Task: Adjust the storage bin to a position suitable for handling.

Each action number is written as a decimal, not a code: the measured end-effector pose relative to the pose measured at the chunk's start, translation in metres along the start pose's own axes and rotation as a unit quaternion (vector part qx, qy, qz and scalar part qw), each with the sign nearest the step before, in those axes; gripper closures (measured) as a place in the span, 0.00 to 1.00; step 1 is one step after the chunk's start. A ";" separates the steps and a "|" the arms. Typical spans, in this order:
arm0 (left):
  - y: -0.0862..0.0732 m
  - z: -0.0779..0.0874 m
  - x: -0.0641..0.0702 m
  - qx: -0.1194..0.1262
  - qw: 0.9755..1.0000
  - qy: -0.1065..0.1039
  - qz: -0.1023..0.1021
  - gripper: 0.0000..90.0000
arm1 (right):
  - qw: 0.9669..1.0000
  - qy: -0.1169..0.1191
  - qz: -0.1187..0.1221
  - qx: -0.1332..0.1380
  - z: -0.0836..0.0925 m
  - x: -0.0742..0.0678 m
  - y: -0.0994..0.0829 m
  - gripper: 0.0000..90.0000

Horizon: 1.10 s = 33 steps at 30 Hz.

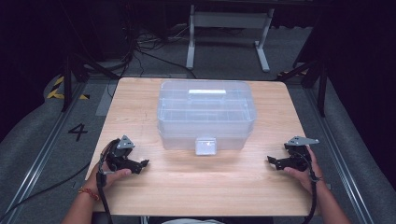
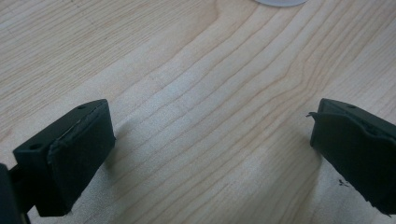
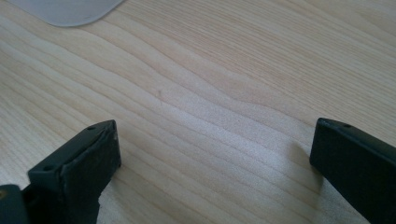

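Storage box [image 1: 207, 112] on the worktop [image 1: 196, 186], midway between left and right edges, nearer the far edge than the near one. Handle [image 1: 207, 93] on top of its lid; latch [image 1: 206, 145] on its near wall, facing the near edge. Left tongs [image 1: 142, 164] near the near-left corner, right tongs [image 1: 272, 161] near the near-right corner, both before the box and well apart from it, tips turned inward toward each other. Bare worktop [image 2: 205, 116] between each pair of jaws. Beyond the far edge, on the floor, a stand [image 1: 229, 28].
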<state>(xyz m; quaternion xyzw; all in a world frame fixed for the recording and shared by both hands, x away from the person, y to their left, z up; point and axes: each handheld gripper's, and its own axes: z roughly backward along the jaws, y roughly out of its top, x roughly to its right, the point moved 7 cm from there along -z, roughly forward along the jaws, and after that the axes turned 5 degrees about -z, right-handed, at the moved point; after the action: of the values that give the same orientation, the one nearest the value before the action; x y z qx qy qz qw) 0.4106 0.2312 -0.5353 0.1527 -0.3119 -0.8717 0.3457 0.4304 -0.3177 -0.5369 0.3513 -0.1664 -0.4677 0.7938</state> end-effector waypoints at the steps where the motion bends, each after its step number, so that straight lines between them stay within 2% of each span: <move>1: 0.000 0.000 0.000 0.000 1.000 0.000 0.000 0.00 | 1.000 0.000 0.001 0.000 0.000 0.000 0.000 0.02; 12: 0.000 0.000 0.000 0.001 1.000 0.002 -0.001 0.00 | 1.000 -0.002 -0.005 0.000 0.000 0.001 0.000 0.04; 19: 0.000 0.000 0.001 -0.001 1.000 -0.001 0.003 0.00 | 1.000 -0.005 -0.016 0.014 0.005 0.005 0.001 0.20; 23: 0.000 0.000 0.001 -0.001 1.000 0.000 0.003 0.00 | 1.000 -0.004 -0.007 0.019 0.006 0.004 0.003 0.25; 25: 0.000 0.000 0.001 -0.002 1.000 0.000 0.004 0.00 | 0.999 -0.010 -0.002 0.031 0.010 0.004 0.006 0.25; 33: 0.000 0.000 0.000 0.000 1.000 0.002 0.000 0.00 | 0.998 0.000 0.013 0.066 0.029 -0.002 0.020 0.30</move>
<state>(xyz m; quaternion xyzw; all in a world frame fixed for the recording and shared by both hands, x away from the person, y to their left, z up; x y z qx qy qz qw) 0.4105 0.2314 -0.5353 0.1545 -0.3112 -0.8714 0.3463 0.4245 -0.3212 -0.5026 0.4007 -0.2014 -0.4454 0.7749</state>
